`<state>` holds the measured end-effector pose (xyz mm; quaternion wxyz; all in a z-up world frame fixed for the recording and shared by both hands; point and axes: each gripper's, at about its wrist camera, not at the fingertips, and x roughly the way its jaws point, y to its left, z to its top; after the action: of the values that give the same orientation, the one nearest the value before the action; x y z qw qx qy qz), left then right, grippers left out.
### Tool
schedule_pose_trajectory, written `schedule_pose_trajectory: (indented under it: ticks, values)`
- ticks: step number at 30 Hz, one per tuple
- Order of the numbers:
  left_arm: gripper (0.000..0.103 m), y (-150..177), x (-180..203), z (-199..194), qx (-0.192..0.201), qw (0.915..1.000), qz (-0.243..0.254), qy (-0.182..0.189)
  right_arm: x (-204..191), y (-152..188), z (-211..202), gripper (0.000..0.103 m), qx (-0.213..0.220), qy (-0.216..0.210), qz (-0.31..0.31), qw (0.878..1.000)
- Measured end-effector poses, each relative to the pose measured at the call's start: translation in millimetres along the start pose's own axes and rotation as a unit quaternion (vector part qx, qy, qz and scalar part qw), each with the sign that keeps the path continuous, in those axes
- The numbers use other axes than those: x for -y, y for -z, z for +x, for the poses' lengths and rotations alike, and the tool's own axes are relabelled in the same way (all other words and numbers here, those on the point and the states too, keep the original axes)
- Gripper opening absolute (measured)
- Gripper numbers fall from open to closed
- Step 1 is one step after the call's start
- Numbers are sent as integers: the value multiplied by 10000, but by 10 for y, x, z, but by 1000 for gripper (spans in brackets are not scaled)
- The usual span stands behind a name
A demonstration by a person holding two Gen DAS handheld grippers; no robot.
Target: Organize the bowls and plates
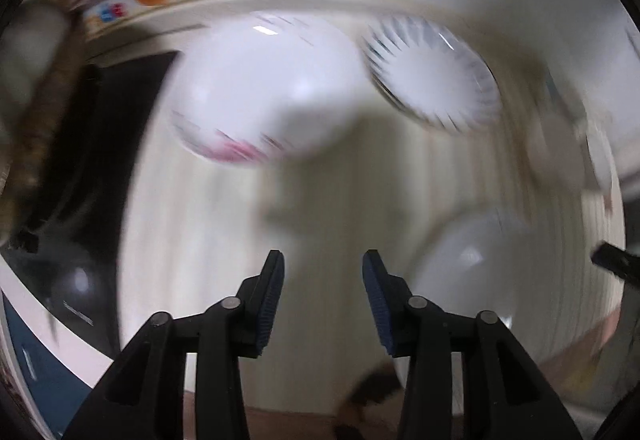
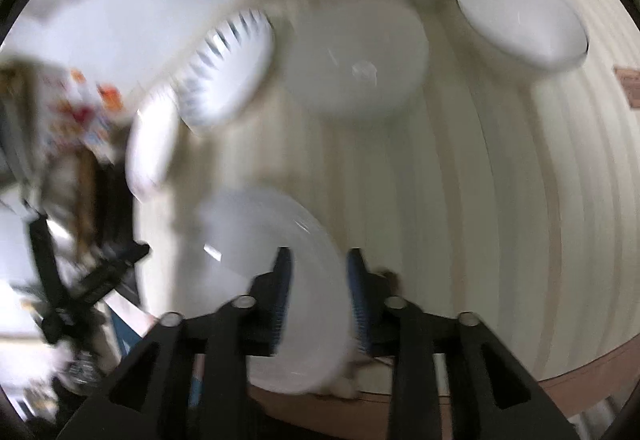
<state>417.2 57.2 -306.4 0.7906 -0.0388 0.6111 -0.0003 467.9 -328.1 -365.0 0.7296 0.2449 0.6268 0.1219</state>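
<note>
Left claw [image 1: 323, 260] parted, empty above pale counter [image 1: 200, 240]; pink-edged plate [image 1: 256, 88] left of blue-rayed bowl [image 1: 432, 72]; right claw [image 2: 318, 260] parted around translucent plate [image 2: 256, 240], pads apparently not pressing

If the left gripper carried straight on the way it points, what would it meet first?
Probably the bare pale striped tabletop. Nothing lies between the left gripper fingers, and the pink-trimmed bowl sits farther ahead. Blur leaves depth uncertain.

Glossy white bowls [image 1: 256, 88] — ribbed matt cream tablecloth [image 1: 208, 232] beneath.
</note>
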Motion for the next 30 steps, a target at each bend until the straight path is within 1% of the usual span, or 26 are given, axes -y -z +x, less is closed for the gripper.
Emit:
schedule_pose_trajectory:
  ticks: [1, 2, 4, 6, 7, 8, 10, 13, 15, 19, 22, 24, 25, 26, 27, 28, 29, 30]
  values:
    - [41, -112, -27, 38, 37, 9999, -134, -30, -158, -66, -46, 48, 131, -179, 21, 9998]
    - [41, -215, -166, 69, 52, 9995, -311, -11, -276, -110, -41, 51, 161, -312, -3, 9994]
    - [41, -356, -397, 144, -14, 9981, -618, 43, -640, -273, 87, 51, 97, -591, -167, 9981]
    - [41, -442, -637, 236, -56, 9956, -924, 130, -1091, -481, 308, 51, 46, -677, -561, 9961]
    - [41, -413, -802, 180, -72, 9948, -1007, 156, -1356, -599, 437, 51, 101, -618, -896, 9940]
    - [41, -454, -894, 256, -119, 9936, -1108, 174, -1558, -707, 550, 51, 122, -566, -1163, 9915]
    - [40, -468, -971, 336, -150, 9919, -1242, 201, -1930, -936, 828, 51, 83, -465, -1633, 9854]
    - [40, -502, -1110, 410, -193, 9893, -1416, 280, -2343, -1315, 1214, 51, 3, -254, -2126, 9768]
    - [40, -539, -1153, 489, -212, 9884, -1479, 280, -2561, -1517, 1506, 51, -90, -21, -2481, 9687]
    - [40, -582, -1235, 602, -315, 9872, -1531, 330, -2772, -1789, 1981, 51, -377, 269, -2880, 9565]
    - [40, -589, -1282, 649, -320, 9872, -1531, 323, -2772, -1911, 2207, 50, -535, 324, -2956, 9532]
    - [40, -605, -1270, 681, -305, 9879, -1487, 310, -2788, -1949, 2334, 45, -649, 336, -3002, 9511]
    - [34, -602, -1269, 697, -292, 9885, -1453, 314, -2795, -1963, 2392, 43, -712, 299, -3020, 9502]
    - [30, -608, -1252, 719, -300, 9889, -1423, 309, -2776, -1987, 2437, 36, -777, 271, -3031, 9494]
    - [30, -612, -1241, 719, -308, 9892, -1405, 274, -2769, -1994, 2491, 26, -867, 248, -3050, 9481]
    - [30, -610, -1244, 715, -265, 9894, -1405, 264, -2771, -2000, 2536, 22, -930, 239, -3074, 9467]
    - [30, -608, -1249, 706, -231, 9898, -1384, 233, -2775, -1997, 2584, 22, -952, 286, -3118, 9449]
    - [30, -607, -1255, 703, -210, 9900, -1375, 228, -2774, -1995, 2589, 21, -907, 243, -3156, 9442]
